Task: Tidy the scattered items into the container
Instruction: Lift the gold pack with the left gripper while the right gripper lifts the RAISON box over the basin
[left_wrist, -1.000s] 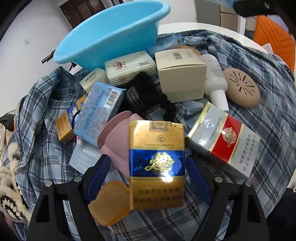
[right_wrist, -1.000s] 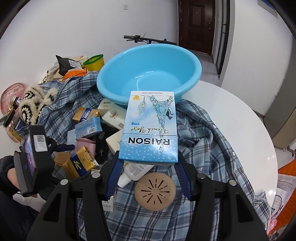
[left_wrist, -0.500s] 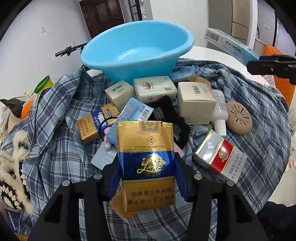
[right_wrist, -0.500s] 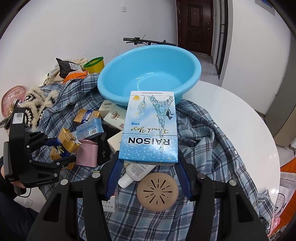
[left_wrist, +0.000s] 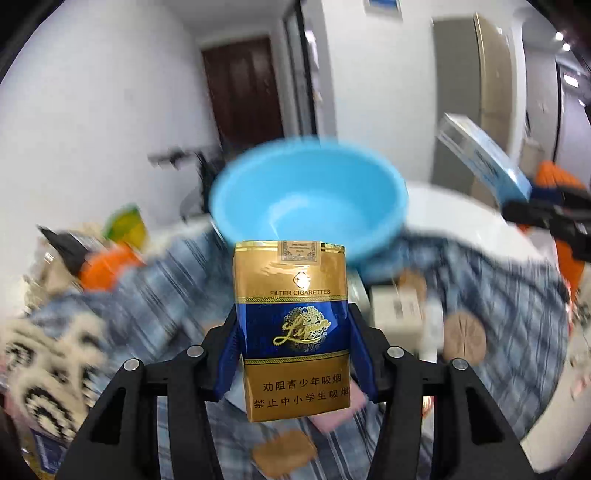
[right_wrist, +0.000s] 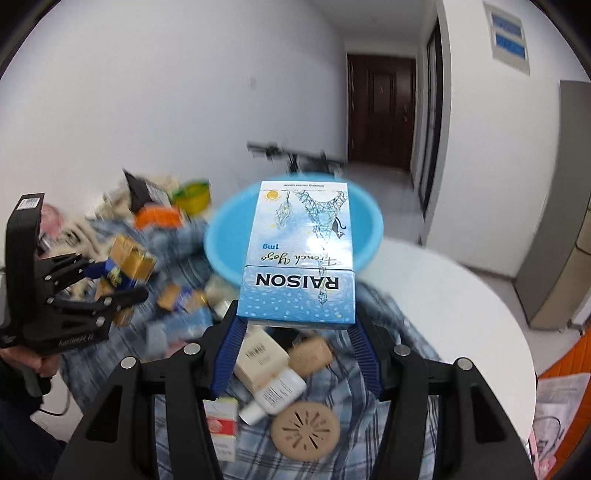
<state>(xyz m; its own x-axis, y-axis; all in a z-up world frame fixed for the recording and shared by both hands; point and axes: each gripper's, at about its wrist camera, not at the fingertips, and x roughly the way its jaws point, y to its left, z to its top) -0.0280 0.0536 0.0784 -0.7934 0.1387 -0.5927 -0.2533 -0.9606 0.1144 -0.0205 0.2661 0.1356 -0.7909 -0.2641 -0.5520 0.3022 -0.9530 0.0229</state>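
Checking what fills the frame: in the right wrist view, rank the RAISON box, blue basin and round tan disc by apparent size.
1. RAISON box, though nearness inflates it
2. blue basin, partly hidden
3. round tan disc

The cigarette pack (left_wrist: 291, 332) is gold with a deep blue band and gold script. The box (right_wrist: 297, 254) is pale blue with white speckles and dark lettering. The basin (left_wrist: 310, 206) is plain sky blue. The cloth (right_wrist: 399, 435) is blue-and-white plaid. The round disc (right_wrist: 306, 427) is tan. The table (right_wrist: 443, 295) is white.
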